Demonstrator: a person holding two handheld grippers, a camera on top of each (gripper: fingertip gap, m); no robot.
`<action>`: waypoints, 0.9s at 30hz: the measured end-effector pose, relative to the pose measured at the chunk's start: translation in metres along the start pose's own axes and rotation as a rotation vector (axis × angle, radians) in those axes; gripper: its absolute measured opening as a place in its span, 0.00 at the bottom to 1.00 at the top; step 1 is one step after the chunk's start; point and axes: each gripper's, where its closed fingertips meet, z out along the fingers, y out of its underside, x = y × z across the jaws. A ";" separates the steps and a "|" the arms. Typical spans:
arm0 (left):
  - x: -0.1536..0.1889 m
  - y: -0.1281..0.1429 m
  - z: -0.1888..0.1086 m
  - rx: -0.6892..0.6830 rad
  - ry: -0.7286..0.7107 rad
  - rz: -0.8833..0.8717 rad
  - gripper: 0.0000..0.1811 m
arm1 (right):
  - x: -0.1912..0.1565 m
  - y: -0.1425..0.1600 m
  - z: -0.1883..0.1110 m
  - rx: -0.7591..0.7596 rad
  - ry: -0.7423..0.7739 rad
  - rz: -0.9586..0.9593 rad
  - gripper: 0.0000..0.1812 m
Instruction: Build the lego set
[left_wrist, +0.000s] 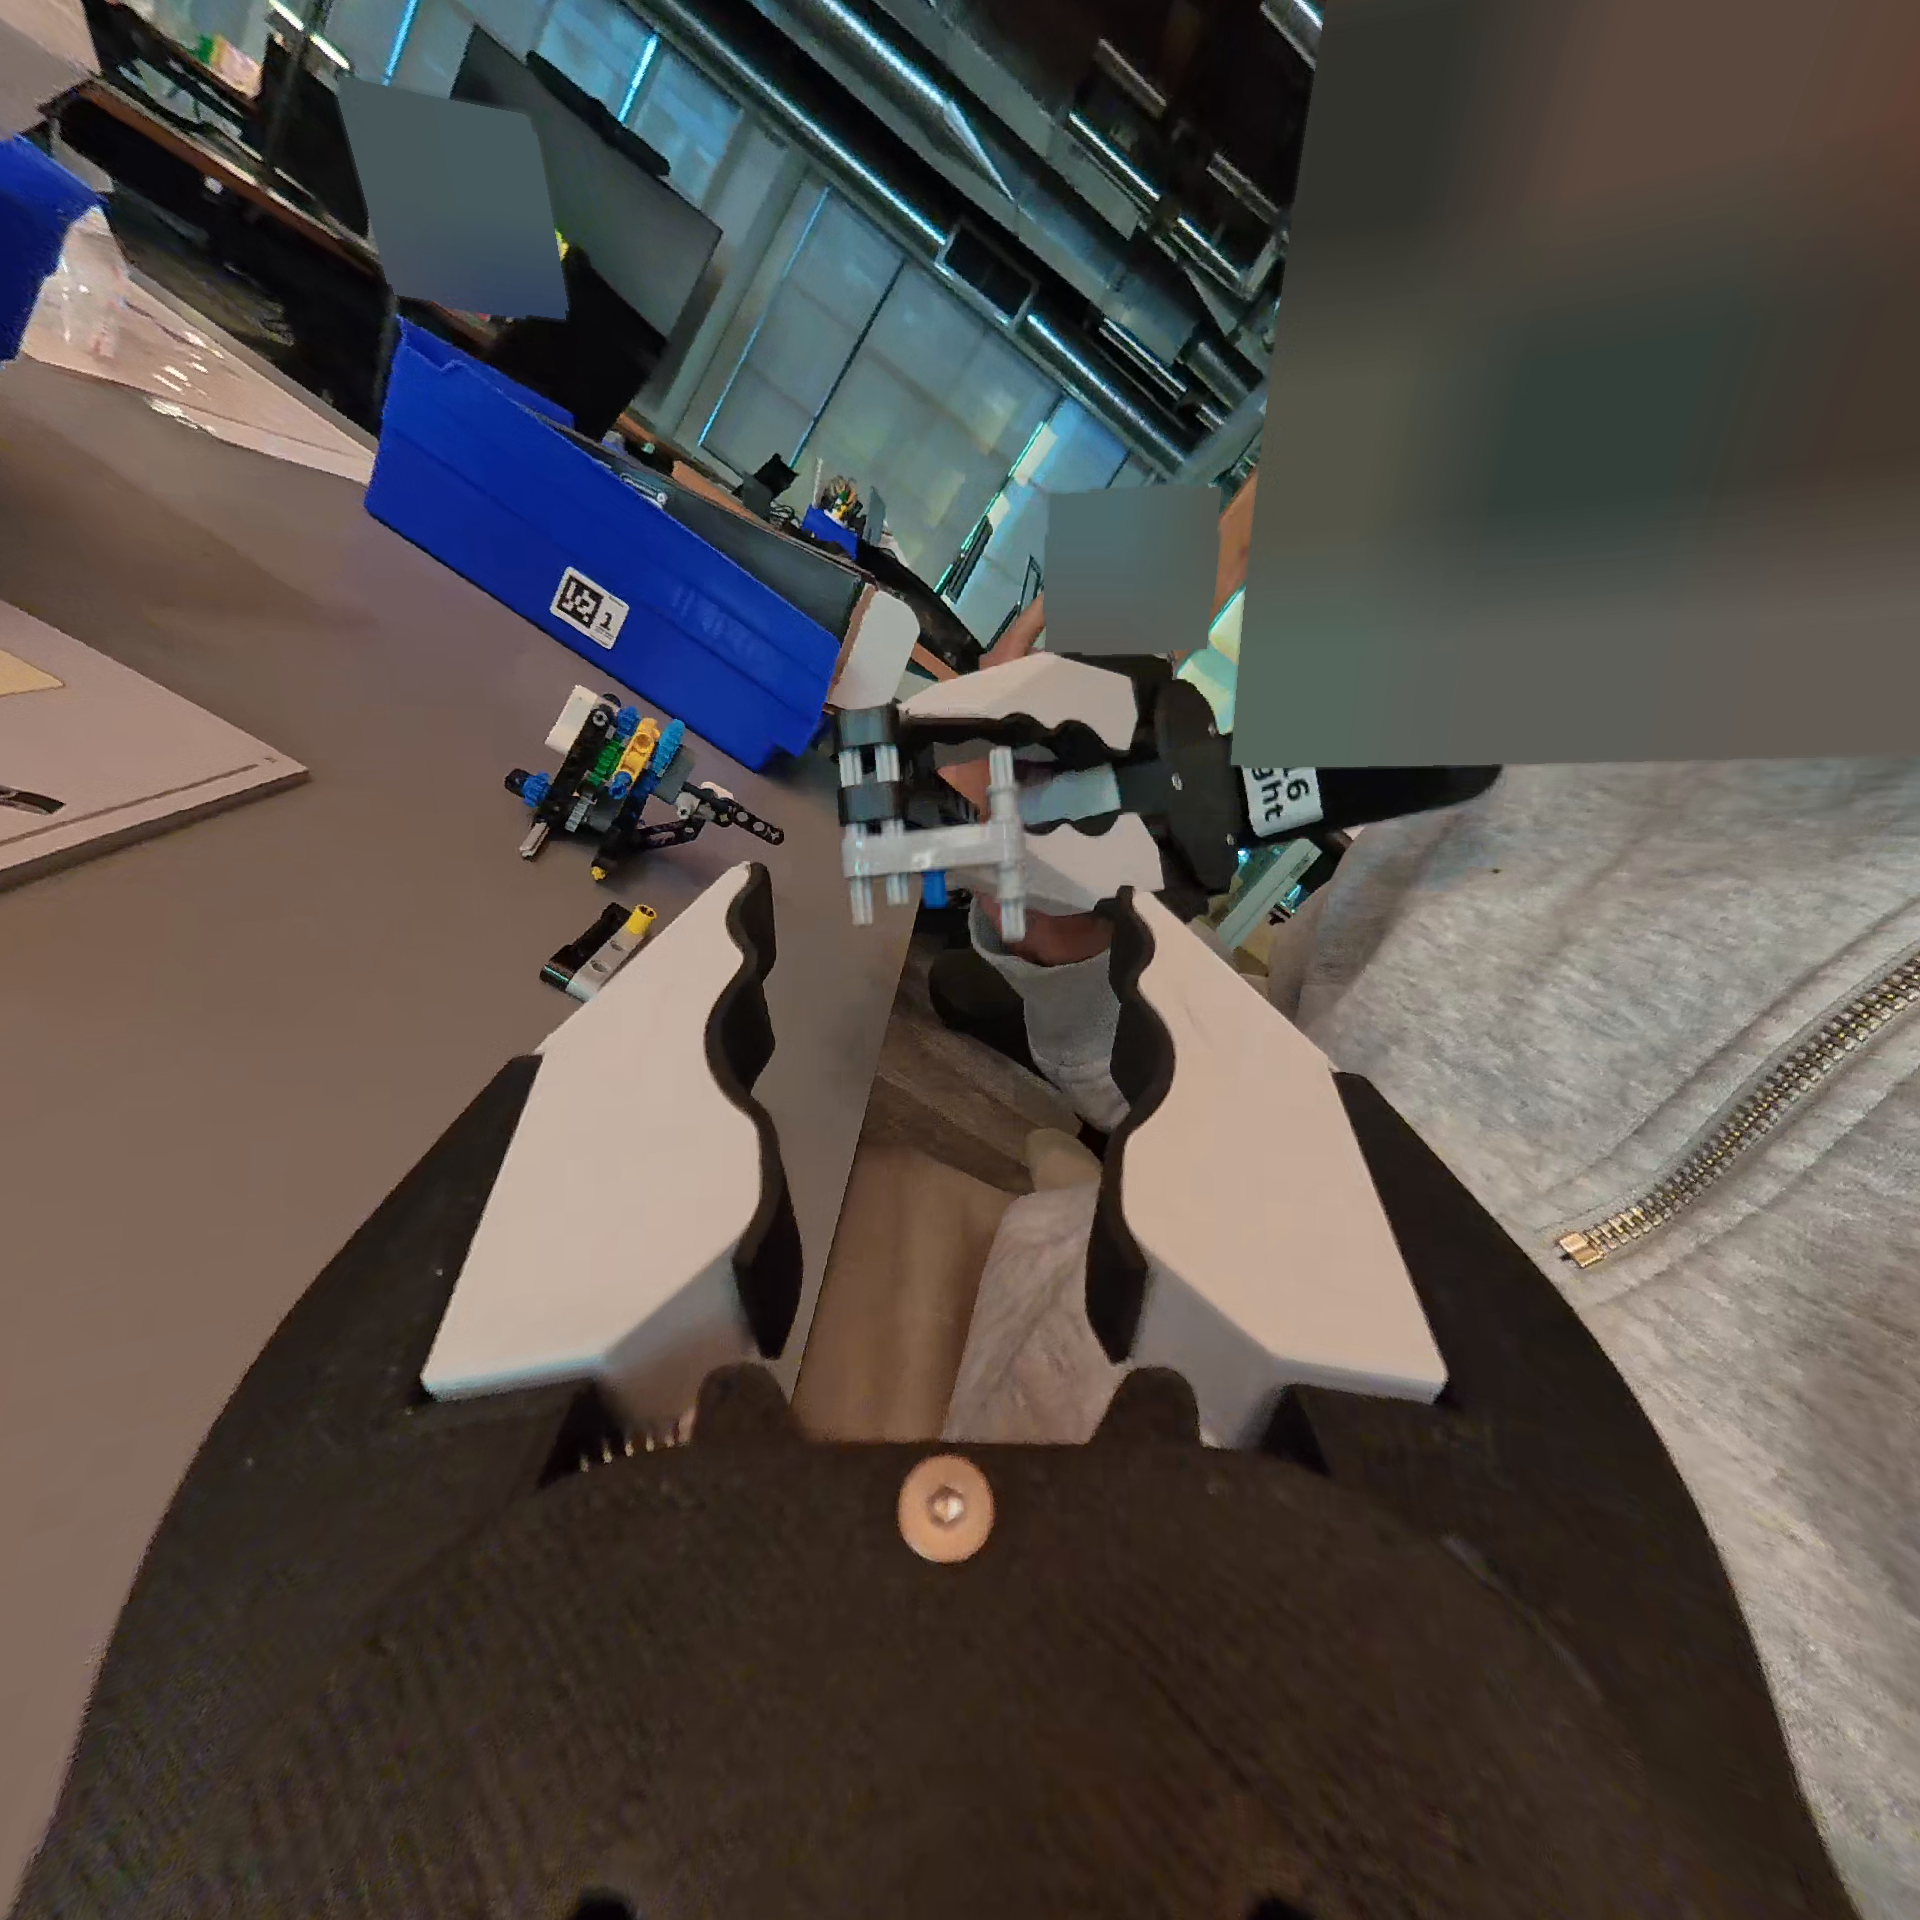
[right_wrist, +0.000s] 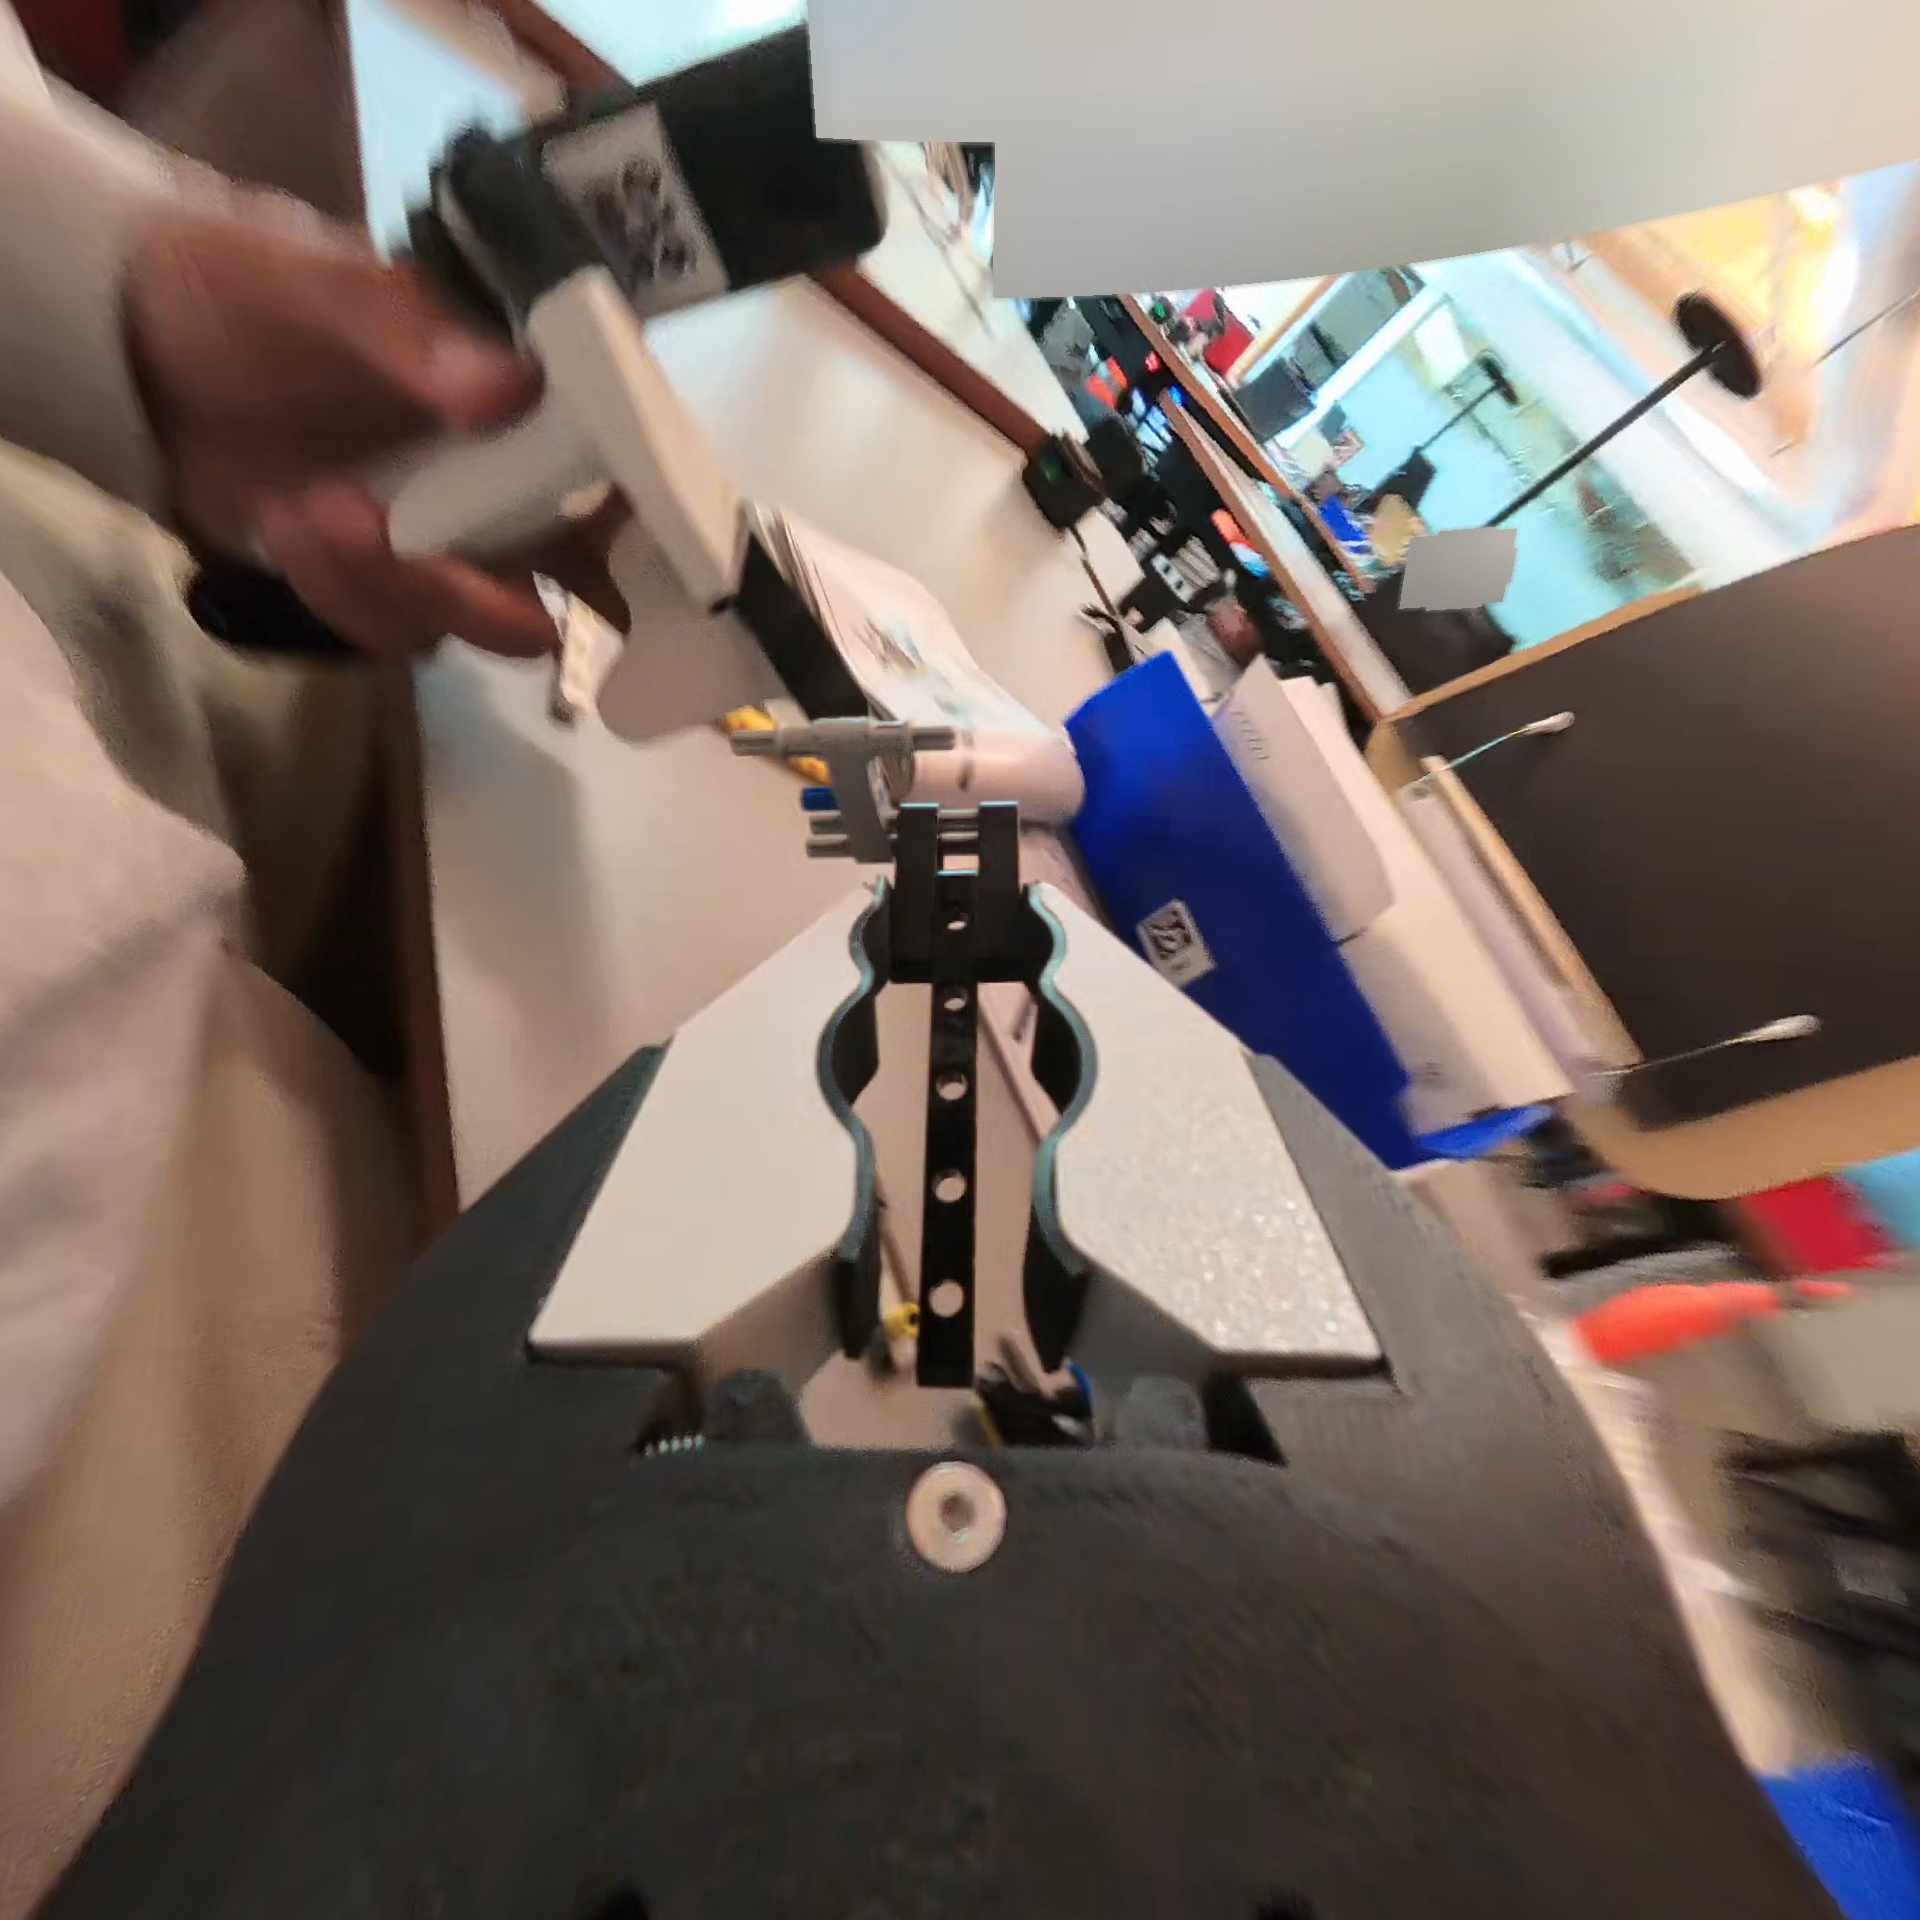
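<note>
Between my right tongs (right_wrist: 954, 914), clenched tight, sits a small black-and-grey lego sub-assembly (right_wrist: 940, 935) with a long black holed beam, held up off the grey bench (left_wrist: 260, 1039) beyond its near edge. My left tongs (left_wrist: 935, 914) hang released and empty just short of it. Farther on, near the bench's middle, a multicoloured partly built lego model (left_wrist: 623, 779) rests, with a loose black-and-yellow piece (left_wrist: 603, 951) beside it, then a blue plastic bin (left_wrist: 603, 561). I judge the build midway: sub-assemblies exist but remain unjoined.
</note>
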 end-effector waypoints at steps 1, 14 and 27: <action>0.000 0.001 0.000 -0.001 0.000 -0.002 0.34 | -0.002 0.002 0.001 -0.019 0.009 -0.041 0.12; -0.031 -0.004 -0.010 0.004 -0.180 -0.031 0.25 | -0.004 0.040 0.013 -0.176 -0.008 0.084 0.13; -0.018 0.012 -0.005 -0.114 -0.148 -0.003 0.21 | -0.006 0.052 0.005 -0.132 -0.137 0.473 0.13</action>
